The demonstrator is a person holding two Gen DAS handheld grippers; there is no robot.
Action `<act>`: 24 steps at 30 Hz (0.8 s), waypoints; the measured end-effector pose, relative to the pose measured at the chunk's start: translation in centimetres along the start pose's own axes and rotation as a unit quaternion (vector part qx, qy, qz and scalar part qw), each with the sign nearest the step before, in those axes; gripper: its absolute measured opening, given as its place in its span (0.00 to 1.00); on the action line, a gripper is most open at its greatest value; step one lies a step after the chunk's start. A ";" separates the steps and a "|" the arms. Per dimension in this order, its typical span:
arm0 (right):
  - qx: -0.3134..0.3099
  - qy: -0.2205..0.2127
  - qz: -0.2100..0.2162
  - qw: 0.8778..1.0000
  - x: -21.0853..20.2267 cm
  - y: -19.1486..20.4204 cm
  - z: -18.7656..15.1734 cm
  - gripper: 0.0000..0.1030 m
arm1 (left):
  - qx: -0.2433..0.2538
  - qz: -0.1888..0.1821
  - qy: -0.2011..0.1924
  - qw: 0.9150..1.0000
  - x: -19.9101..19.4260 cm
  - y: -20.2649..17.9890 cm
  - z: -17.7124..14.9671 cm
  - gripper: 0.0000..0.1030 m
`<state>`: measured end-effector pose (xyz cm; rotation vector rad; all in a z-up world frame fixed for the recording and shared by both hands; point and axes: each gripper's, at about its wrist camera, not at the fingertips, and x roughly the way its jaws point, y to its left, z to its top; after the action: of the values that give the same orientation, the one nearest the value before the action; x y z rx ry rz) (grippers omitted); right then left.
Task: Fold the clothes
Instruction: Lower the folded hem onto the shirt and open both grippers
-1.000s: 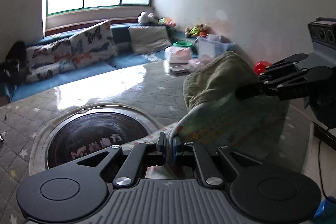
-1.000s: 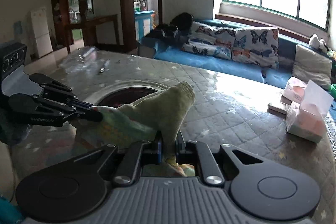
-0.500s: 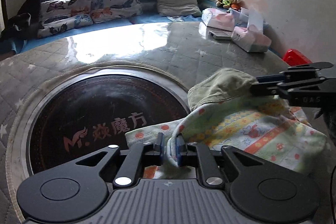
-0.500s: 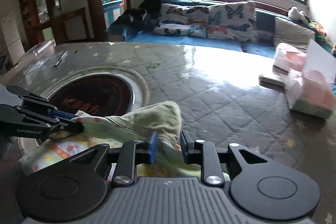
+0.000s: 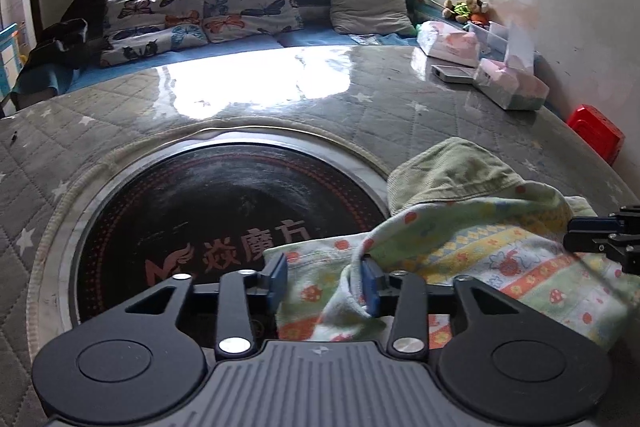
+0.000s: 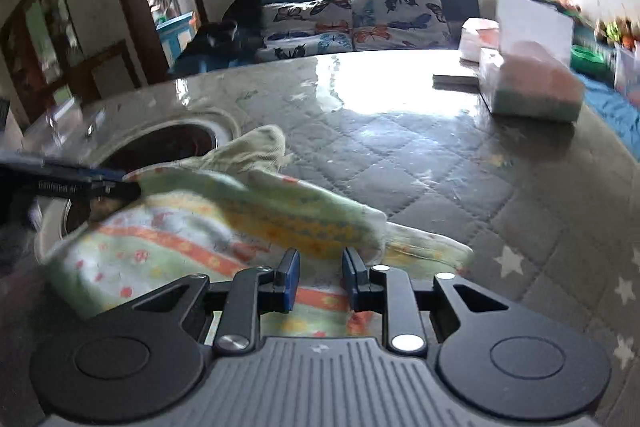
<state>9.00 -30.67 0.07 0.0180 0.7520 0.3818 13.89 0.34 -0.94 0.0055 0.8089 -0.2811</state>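
Both grippers (image 5: 324, 281) (image 6: 319, 283) gape over the garment's (image 5: 472, 251) near edge.

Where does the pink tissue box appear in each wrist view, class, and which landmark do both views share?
Left wrist view: tissue box at upper right, on the table's far edge near the wall.
Right wrist view: tissue box at upper right, large and blurred.
Shared landmark: butterfly cushions under the window.

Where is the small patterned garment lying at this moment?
The patterned garment lies on the quilted table, right of the round dark plate in the left wrist view, between the left gripper and right gripper.
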 end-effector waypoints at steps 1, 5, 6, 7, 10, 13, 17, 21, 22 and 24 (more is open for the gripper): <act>-0.002 -0.004 -0.002 1.000 -0.2 0.0 0.1 0.23 | -0.001 0.002 -0.001 1.000 -0.1 0.0 0.1 0.47; -0.009 -0.021 0.010 1.000 -0.3 0.5 1.0 0.23 | -0.009 0.011 -0.011 1.000 -0.7 0.1 0.6 0.50; -0.009 -0.024 0.016 1.000 0.0 0.7 1.4 0.23 | -0.011 0.013 -0.015 1.000 -0.9 0.1 0.8 0.50; -0.009 -0.027 0.022 0.999 0.3 1.0 1.7 0.23 | -0.014 0.016 -0.018 1.000 -1.0 0.2 0.9 0.50; -0.007 -0.025 0.035 0.999 1.9 1.9 2.2 0.23 | -0.024 0.024 -0.026 0.999 -1.3 0.3 1.3 0.50; -0.006 -0.009 0.020 1.000 3.9 2.3 2.3 0.23 | -0.026 0.025 -0.028 0.999 -1.6 0.2 1.4 0.50; 0.020 -0.014 0.014 1.000 4.0 1.2 2.1 0.23 | -0.020 0.001 -0.029 0.999 -2.1 -1.0 1.5 0.50; 0.038 -0.028 -0.004 0.999 2.0 -0.1 1.8 0.24 | -0.007 -0.032 -0.030 0.999 -2.1 -3.2 1.7 0.50; 0.044 -0.029 -0.010 0.999 1.6 -0.5 1.5 0.24 | -0.003 -0.041 -0.029 0.999 -2.0 -3.8 1.7 0.50; 0.056 -0.029 -0.023 0.998 0.7 -1.4 0.9 0.24 | 0.005 -0.055 -0.028 0.998 -1.6 -5.1 1.7 0.50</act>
<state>10.58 -31.66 0.07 0.1170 0.7137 0.2945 12.81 -4.35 1.95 -0.0373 0.7532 -0.3888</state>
